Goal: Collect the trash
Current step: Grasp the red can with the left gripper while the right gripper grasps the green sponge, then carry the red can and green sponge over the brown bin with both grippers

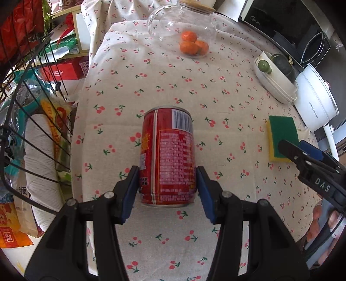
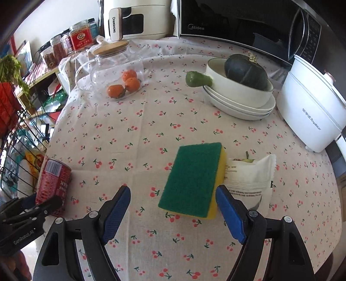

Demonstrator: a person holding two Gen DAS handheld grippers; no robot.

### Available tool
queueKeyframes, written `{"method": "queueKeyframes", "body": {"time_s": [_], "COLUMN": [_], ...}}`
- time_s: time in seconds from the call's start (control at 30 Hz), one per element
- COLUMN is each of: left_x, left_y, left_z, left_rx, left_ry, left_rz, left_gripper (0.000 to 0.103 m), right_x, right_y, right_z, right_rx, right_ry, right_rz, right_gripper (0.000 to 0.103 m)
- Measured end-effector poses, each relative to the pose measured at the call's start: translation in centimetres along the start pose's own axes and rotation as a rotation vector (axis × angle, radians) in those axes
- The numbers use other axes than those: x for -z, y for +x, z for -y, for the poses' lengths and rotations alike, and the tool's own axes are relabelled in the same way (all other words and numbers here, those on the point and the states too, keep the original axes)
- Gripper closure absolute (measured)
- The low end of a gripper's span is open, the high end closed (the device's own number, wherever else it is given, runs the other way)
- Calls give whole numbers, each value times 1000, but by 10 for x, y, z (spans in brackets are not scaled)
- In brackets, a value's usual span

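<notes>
A red drink can [image 1: 168,155] lies on the cherry-print tablecloth [image 1: 151,82], near its left edge. My left gripper [image 1: 167,171] is shut on the can's lower part, a blue pad pressed to each side. In the right wrist view the same can [image 2: 55,179] and left gripper [image 2: 45,202] sit at the lower left. My right gripper [image 2: 173,190] stands open just above the near end of a green-and-yellow sponge [image 2: 192,179], without touching it. A white snack wrapper [image 2: 248,177] lies against the sponge's right side. The right gripper [image 1: 296,148] also reaches in over the sponge [image 1: 281,134].
A black wire basket [image 1: 21,108] with a paper towel roll and packets hangs off the table's left edge. Further back stand a glass teapot [image 2: 112,64], tangerines [image 2: 127,84], stacked white bowls [image 2: 240,101] holding a dark squash, a white cooker [image 2: 311,110] and a microwave [image 2: 237,19].
</notes>
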State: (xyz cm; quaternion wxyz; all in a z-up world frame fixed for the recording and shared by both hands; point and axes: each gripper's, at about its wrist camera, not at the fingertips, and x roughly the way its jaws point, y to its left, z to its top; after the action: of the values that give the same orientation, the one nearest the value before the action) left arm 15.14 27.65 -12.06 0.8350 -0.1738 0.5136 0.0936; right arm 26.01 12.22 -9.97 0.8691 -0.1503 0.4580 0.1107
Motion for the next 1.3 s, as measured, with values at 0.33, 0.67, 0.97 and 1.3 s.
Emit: {"method": "queueKeyframes", "body": {"time_s": [0.33,0.67,0.97,1.3], "left_x": [0,4,15,45], "left_y": [8,0,-18,-41], "left_z": [-7,5,38,124], "left_rx": [46,72,104,199], "left_ry": [-37,-13,54,178], "left_rz": [-30,-28,-7,9], "left_gripper": [49,49,49,49], "right_x": [-2,6,39,113], "right_y": [25,-20,-85,-142], "right_z": [-1,34,86,196], "right_rx": [235,-10,-91,-23], "right_ry": [-86,-5,33,142], "right_rz": [-27,-9,43,59], "right_gripper": [41,45,45,45]}}
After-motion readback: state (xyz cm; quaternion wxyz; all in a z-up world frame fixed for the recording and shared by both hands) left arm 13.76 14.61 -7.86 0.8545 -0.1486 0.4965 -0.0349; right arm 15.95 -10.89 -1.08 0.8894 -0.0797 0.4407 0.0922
